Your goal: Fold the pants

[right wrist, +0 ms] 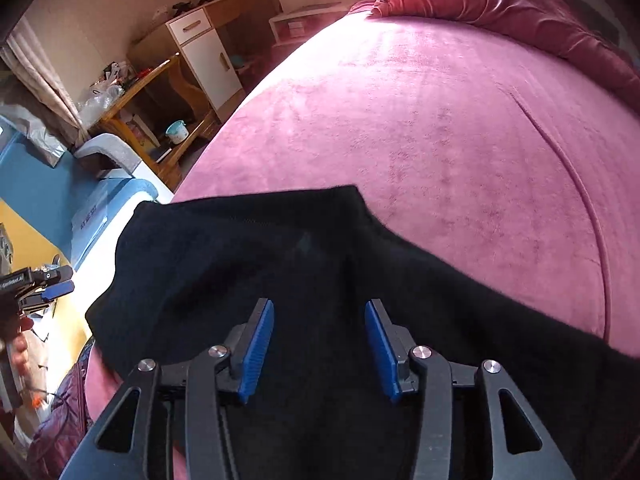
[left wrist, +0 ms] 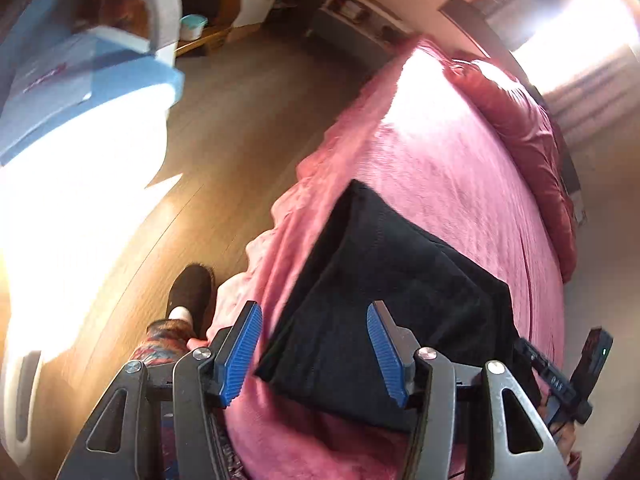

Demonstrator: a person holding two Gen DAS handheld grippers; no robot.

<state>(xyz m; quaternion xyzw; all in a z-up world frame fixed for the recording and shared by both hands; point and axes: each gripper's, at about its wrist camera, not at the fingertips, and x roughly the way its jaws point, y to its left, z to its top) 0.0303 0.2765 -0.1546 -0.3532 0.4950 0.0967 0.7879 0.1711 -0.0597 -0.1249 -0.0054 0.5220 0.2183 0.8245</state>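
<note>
Left tool [left wrist: 315, 350] and right tool [right wrist: 319, 350]: jaws apart, nothing gripped, both above the black pants [right wrist: 304, 280]. Pants: folded into a compact stack at the near edge of the pink bed [right wrist: 460, 128]. Folding appears nearly complete; perhaps only smoothing remains.

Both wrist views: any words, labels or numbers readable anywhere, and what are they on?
None can be read for certain.
Blue box: red print, blurred.
Same box, right wrist view: dark lettering, too small.
Right gripper body: white marks, unclear.
Left gripper body: white script, too blurred.
</note>
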